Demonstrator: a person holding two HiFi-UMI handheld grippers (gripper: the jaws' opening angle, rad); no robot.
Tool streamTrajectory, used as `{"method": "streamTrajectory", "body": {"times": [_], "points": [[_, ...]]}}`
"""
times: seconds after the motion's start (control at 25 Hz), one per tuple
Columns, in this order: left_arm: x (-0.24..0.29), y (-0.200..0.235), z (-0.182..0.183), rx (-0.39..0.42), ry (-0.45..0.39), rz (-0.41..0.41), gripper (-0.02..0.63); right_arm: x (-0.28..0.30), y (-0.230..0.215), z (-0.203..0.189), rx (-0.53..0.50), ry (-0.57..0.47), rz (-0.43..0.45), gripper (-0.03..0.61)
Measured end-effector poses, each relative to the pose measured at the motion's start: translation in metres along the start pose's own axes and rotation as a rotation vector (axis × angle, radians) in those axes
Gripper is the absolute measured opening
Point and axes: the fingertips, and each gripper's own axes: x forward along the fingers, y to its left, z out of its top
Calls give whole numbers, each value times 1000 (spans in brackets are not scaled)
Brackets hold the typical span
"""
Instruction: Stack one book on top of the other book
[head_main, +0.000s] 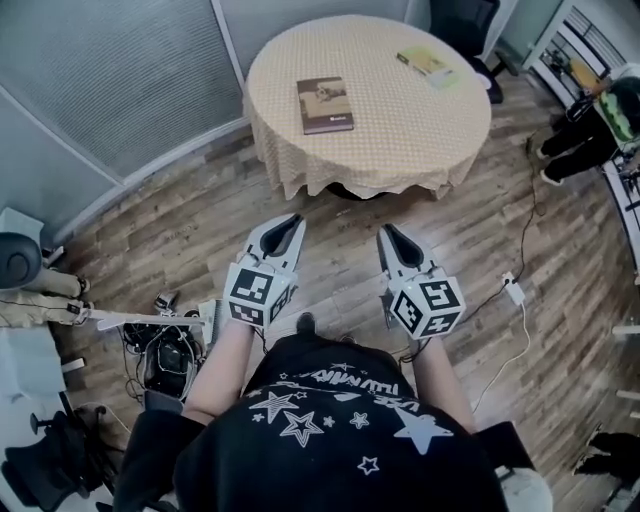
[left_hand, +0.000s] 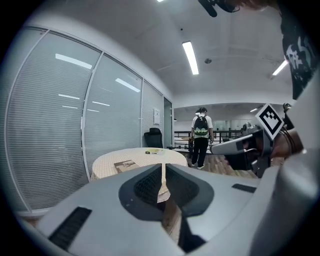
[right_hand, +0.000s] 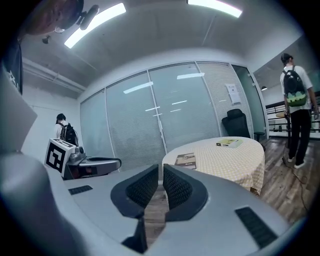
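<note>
Head view shows brown book (head_main: 325, 105) and yellow book (head_main: 428, 66), titles unreadable.

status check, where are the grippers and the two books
Both shut and empty: left gripper, right gripper, short of the table. On it brown book and yellow book lie apart, not stacked. Nothing seen blocking the approach.

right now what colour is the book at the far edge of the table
Yellow-green book, lying flat on the round table; the head view shows it best.
</note>
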Motion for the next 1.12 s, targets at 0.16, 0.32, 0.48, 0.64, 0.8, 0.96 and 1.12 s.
{"method": "streamTrajectory", "body": {"times": [0.16, 0.32, 0.48, 0.64, 0.8, 0.96, 1.12], "points": [[0, 7, 2, 23, -3, -10, 28, -1, 1, 4, -12, -4, -24, 48], [0, 6, 5, 15, -14, -22, 28, -6, 0, 4, -15, -2, -49, 48], [-2, 5, 3, 14, -9, -39, 28, -5, 4, 1, -10, 4, -57, 48], [-7, 14, -1, 0, -10, -38, 28, 0, 9, -1, 27, -22, -69, 48], [-8, 29, -8, -19, -4, -40, 28, 9, 9, -1, 56, -37, -89, 48], [-10, 49, -12, -30, -7, -43, 28, 25, 11, -1, 67, -32, -114, 48], [-12, 68, -15, -58, -17, -58, 28, 41, 20, -2, 70, -28, -131, 48]]}}
